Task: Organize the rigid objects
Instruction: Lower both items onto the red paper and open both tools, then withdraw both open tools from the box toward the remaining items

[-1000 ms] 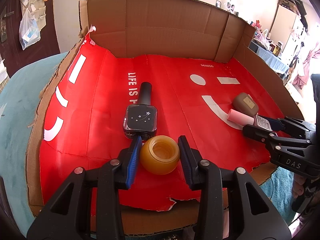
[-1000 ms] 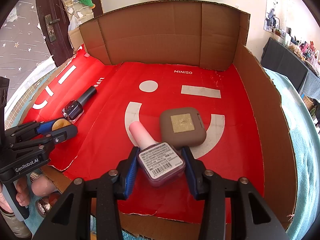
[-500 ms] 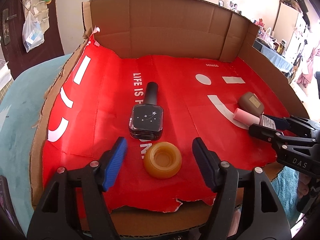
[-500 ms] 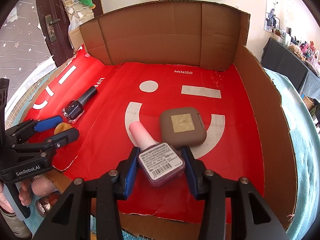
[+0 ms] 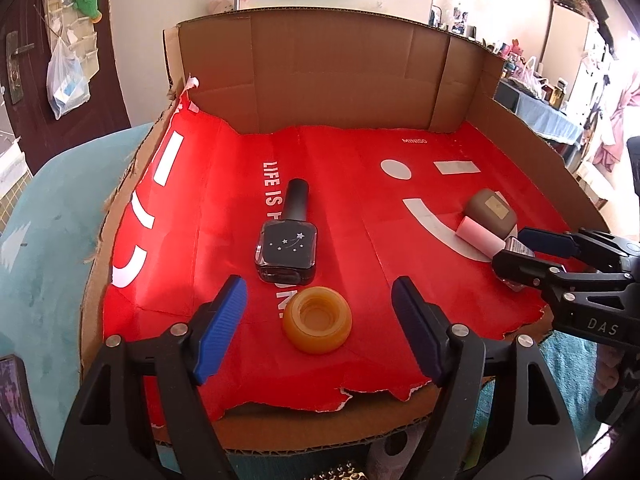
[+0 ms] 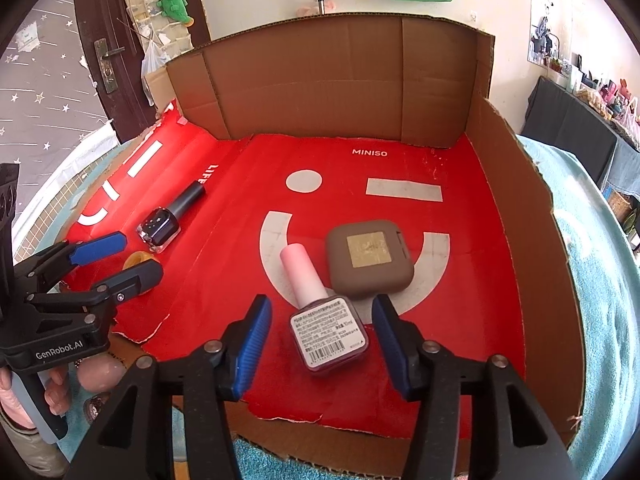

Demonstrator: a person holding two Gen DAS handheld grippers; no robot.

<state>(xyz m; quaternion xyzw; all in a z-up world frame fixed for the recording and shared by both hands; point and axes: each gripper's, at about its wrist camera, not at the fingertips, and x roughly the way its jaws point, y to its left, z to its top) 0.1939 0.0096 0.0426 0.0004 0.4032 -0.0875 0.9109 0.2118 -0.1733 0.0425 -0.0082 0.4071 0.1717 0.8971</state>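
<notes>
Amber round pot (image 5: 317,325) lying free between wide-spread left gripper (image 5: 319,330) fingers; right gripper (image 6: 321,342) fingers also gaping around pink-capped polish bottle (image 6: 326,322), not touching, both likely sitting as placed.

- Left tool (image 5: 318,334): jaws spread wide, blue-padded fingers (image 5: 220,330) gripping nothing, pointing forward and low.
- Right tool (image 6: 322,340): jaws also parted, pads clear on both sides, closed on nothing.
- The person's left hand (image 6: 48,384) wraps the left tool's handle, fingers curled round it.
</notes>
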